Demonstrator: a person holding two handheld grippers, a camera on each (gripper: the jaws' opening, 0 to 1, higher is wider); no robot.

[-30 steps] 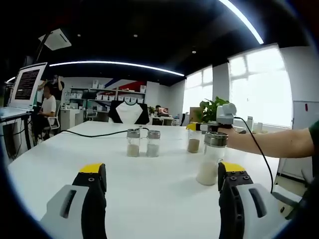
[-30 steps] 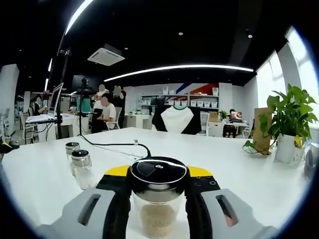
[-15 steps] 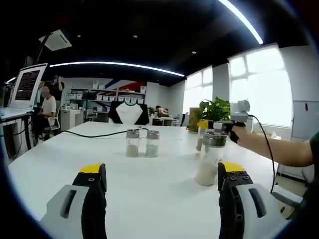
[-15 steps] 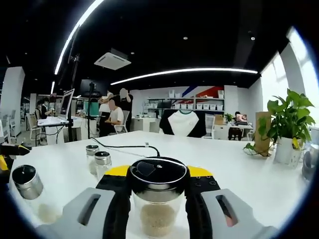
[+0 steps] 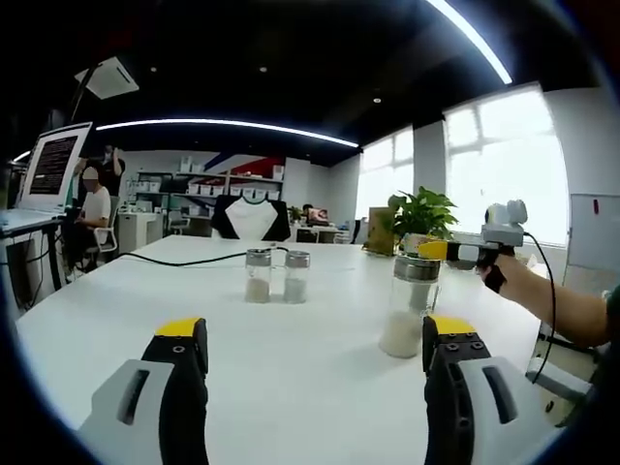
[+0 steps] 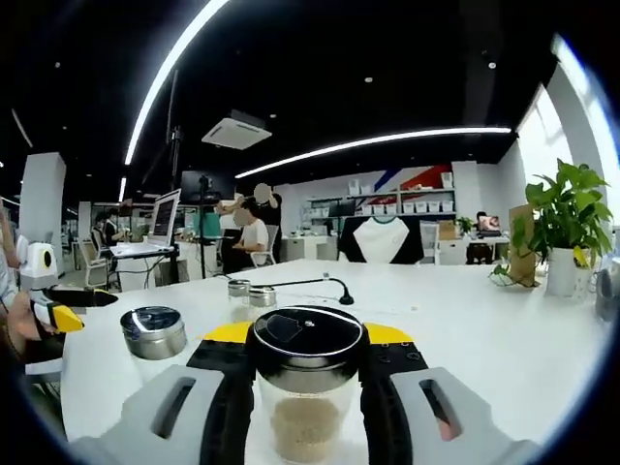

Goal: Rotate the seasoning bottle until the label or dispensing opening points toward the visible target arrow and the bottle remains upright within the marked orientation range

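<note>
My right gripper (image 6: 306,337) is shut on a glass seasoning bottle (image 6: 304,402) with a black lid and pale grains inside; the bottle stands upright between the jaws. In the left gripper view that gripper (image 5: 463,252) comes in from the right, behind a second bottle (image 5: 408,306) with a metal lid that stands on the white table (image 5: 291,368). The same second bottle (image 6: 153,339) sits low on the left in the right gripper view. My left gripper (image 5: 315,334) hovers open over the table with nothing between its yellow-tipped fingers.
Two small shakers (image 5: 276,277) stand side by side mid-table, with a black cable (image 5: 184,260) behind them. A potted plant (image 5: 418,218) is at the far right edge. The person's arm (image 5: 567,308) reaches in from the right. A laptop (image 5: 53,165) and seated people are at the left.
My right gripper has swung to the right with its bottle, passing behind the metal-lidded bottle. Its view has turned, bringing that bottle and the left gripper in. The left gripper has stayed still.
</note>
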